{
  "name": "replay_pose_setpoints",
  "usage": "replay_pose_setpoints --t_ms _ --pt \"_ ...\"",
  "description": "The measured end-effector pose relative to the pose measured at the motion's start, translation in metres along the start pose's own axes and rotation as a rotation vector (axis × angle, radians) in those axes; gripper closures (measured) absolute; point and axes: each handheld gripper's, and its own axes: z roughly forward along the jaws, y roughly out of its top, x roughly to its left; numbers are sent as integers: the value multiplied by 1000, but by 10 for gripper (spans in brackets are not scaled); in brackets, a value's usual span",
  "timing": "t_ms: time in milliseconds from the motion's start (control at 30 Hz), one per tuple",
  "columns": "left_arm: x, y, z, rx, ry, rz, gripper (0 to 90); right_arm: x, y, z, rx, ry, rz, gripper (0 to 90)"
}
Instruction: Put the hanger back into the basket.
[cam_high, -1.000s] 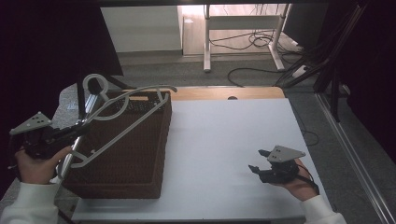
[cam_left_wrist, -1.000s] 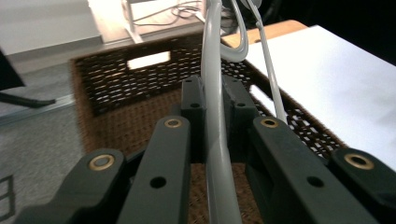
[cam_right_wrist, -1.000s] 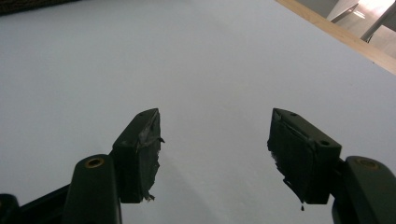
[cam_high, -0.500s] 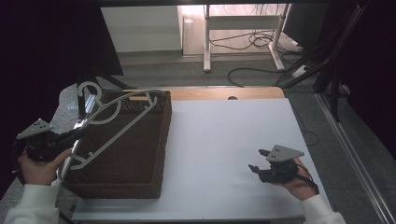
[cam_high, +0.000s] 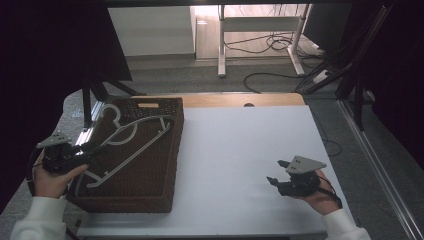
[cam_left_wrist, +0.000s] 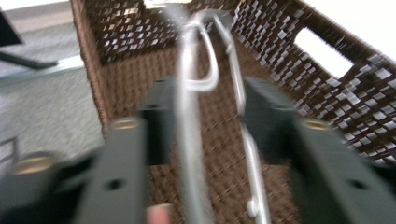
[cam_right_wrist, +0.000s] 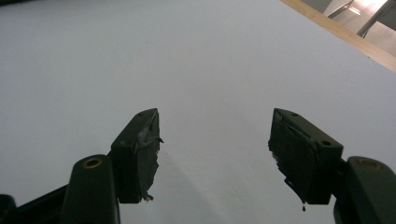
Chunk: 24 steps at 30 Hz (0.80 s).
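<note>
The left gripper (cam_high: 87, 150), at the wicker basket's (cam_high: 165, 165) left rim, has the grey clothes hanger (cam_high: 131, 142) between its jaws; the right gripper (cam_high: 276, 181) hovers wide open and empty over the white table (cam_high: 240, 150). In the left gripper view the jaws stand apart around the hanger's wire, so lowering it flat seems best, clear of the basket's walls. The right gripper view shows bare tabletop.

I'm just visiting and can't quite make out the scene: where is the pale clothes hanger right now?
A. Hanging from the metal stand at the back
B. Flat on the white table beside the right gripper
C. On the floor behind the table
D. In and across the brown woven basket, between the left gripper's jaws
D: the hanger slants across the woven basket, with its wire running between the left gripper jaws.
</note>
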Motion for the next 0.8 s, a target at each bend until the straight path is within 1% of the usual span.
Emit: replay_pose_setpoints --t_ms 33,67,200,233,267,300,367,400,433,467,567,600,633,733,800 --pt "-1 0 0 8 5 -3 381 0 0 0 0 0 0 337" --pt "-1 0 0 12 10 -4 348 0 0 0 0 -1 -1 337" --pt "-5 1 -2 10 4 -8 287 0 0 -1 0 -2 0 337" --pt "-8 2 -3 13 -4 -3 281 -1 0 -1 -1 -3 0 337" --pt "-8 2 -3 13 -4 -3 280 -1 0 -1 -1 -3 0 337" --pt "-12 3 -3 15 -5 3 279 -1 0 -1 -1 -3 0 337" --pt "-16 3 -3 15 -19 8 277 -1 0 -1 -3 -4 1 337" --pt "-16 3 -3 15 -19 8 276 -1 0 -1 -3 -4 1 337" --pt "-19 4 -3 13 -26 9 276 0 0 -1 -4 -4 -1 337" --pt "-23 4 -2 12 -44 10 276 0 0 -1 -5 -4 0 336" --pt "-30 4 1 11 -58 12 274 0 0 -2 -8 -3 0 336" --pt "-30 4 1 11 -58 12 275 0 0 -2 -8 -3 0 336" --pt "-33 4 2 6 -84 5 275 0 0 -3 -11 -3 3 334" --pt "-39 3 4 -3 -115 -7 284 0 0 -5 -17 -4 12 329" --pt "-44 3 5 -1 -133 -14 285 -1 0 -6 -26 -4 24 323"
